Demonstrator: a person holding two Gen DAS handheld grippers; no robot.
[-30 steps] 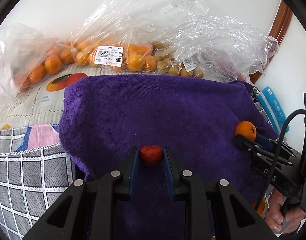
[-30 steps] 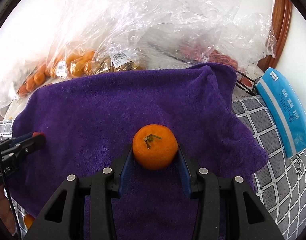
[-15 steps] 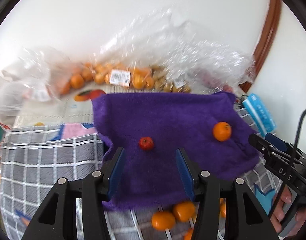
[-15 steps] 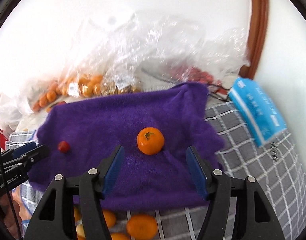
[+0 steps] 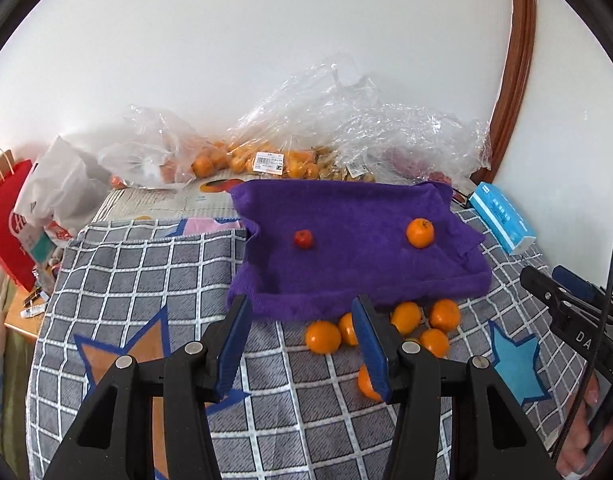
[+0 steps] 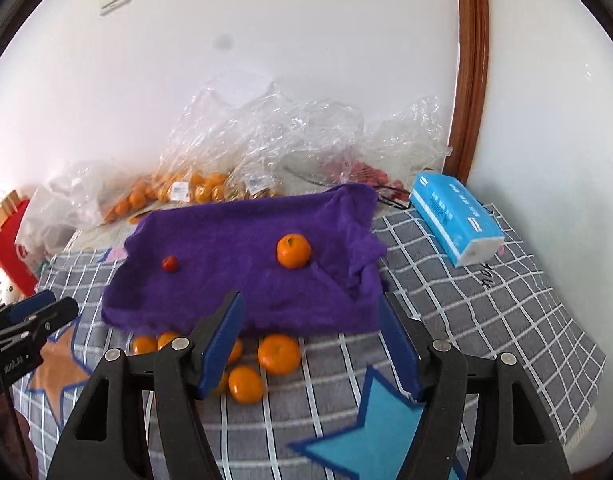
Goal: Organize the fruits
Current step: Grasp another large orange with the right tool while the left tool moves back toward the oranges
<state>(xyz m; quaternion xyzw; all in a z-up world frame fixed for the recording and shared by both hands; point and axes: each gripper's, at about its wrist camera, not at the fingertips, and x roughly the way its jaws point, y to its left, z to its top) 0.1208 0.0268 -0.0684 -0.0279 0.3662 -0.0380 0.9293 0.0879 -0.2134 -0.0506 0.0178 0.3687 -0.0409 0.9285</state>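
Note:
A purple towel lies on the checked bedspread. On it sit a small red fruit at the left and a mandarin at the right. Several loose mandarins lie on the bedspread by the towel's near edge. My left gripper is open and empty, held back above the near edge. My right gripper is open and empty, also back from the towel.
Clear plastic bags of mandarins and other fruit lie against the wall behind the towel. A blue tissue pack lies at the right. A red paper bag and a white bag stand at the left.
Both grippers let go of their fruit, opened and pulled back and up. The red fruit and the mandarin now rest on the towel.

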